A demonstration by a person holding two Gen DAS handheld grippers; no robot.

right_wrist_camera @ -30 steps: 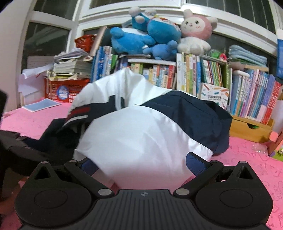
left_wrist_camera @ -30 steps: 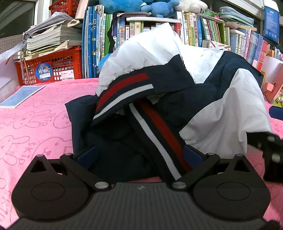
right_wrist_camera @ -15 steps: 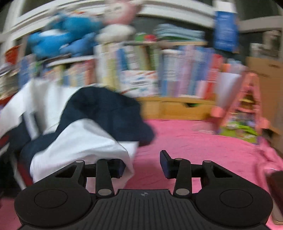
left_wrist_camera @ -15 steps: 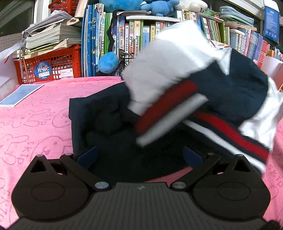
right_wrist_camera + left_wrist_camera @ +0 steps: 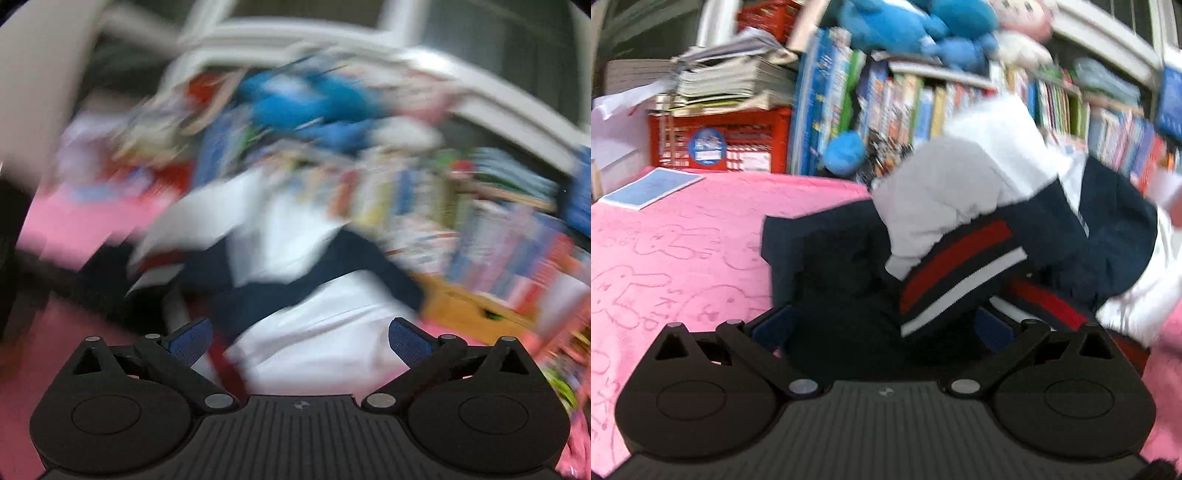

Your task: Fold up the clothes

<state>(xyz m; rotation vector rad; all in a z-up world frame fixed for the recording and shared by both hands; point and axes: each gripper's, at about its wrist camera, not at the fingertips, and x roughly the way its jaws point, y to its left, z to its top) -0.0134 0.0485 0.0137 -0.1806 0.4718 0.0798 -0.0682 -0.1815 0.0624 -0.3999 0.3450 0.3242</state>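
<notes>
A navy and white jacket [image 5: 964,229] with red and white striped bands lies bunched in a heap on the pink cloth [image 5: 676,251]. My left gripper [image 5: 882,326] is open, its blue-padded fingers spread wide at the heap's near edge with dark fabric between them. In the blurred right wrist view the jacket [image 5: 317,332] fills the middle, and my right gripper [image 5: 299,341] is open, its fingers wide apart with white fabric between them.
A shelf of books [image 5: 905,107] with plush toys [image 5: 916,26] on top runs along the back. A red crate [image 5: 720,144] under stacked papers stands at back left. A blue booklet [image 5: 650,188] lies on the cloth at left.
The right gripper, half closed half a second ago, has opened wide and swung back left toward the jacket. The left view has tilted upward. The heap has shifted right.
</notes>
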